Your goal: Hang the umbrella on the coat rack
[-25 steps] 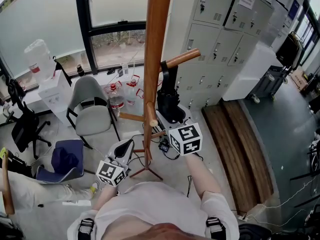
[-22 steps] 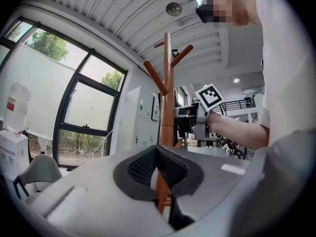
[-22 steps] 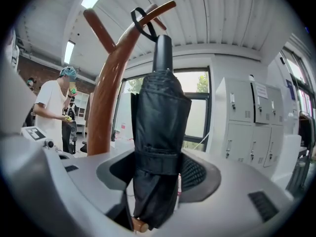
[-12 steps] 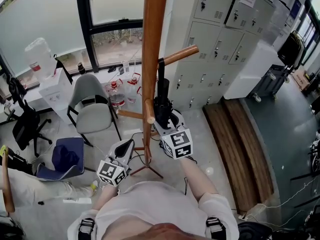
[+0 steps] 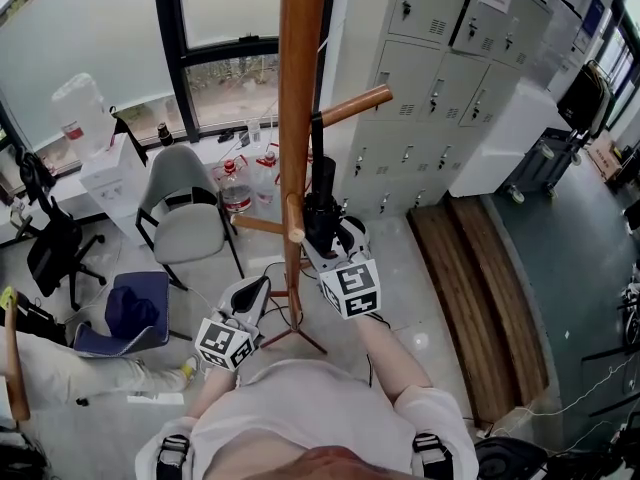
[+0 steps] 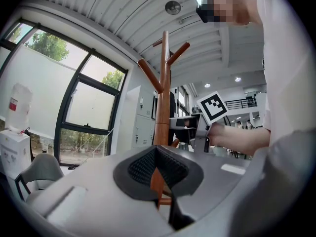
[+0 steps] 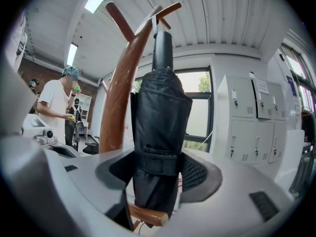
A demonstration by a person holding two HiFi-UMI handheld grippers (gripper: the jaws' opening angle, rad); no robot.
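Only the right gripper view showed the umbrella (image 7: 160, 132) loop (image 7: 154, 24) at the coat rack (image 7: 118, 107) peg; the right gripper (image 7: 158, 168) clamped the umbrella, while the left gripper (image 6: 157, 169) stayed closed and empty near a chair (image 5: 185, 218).

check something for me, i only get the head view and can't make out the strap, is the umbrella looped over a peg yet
Observer: In the right gripper view the strap at the top of the umbrella looks looped over an upper peg of the coat rack.
Operator: is the right gripper gripping it
Observer: Yes. The right gripper is shut on the folded umbrella, around its lower half.
Operator: and the left one
Observer: The left gripper view shows the left gripper shut with nothing in it; the coat rack stands beyond it.
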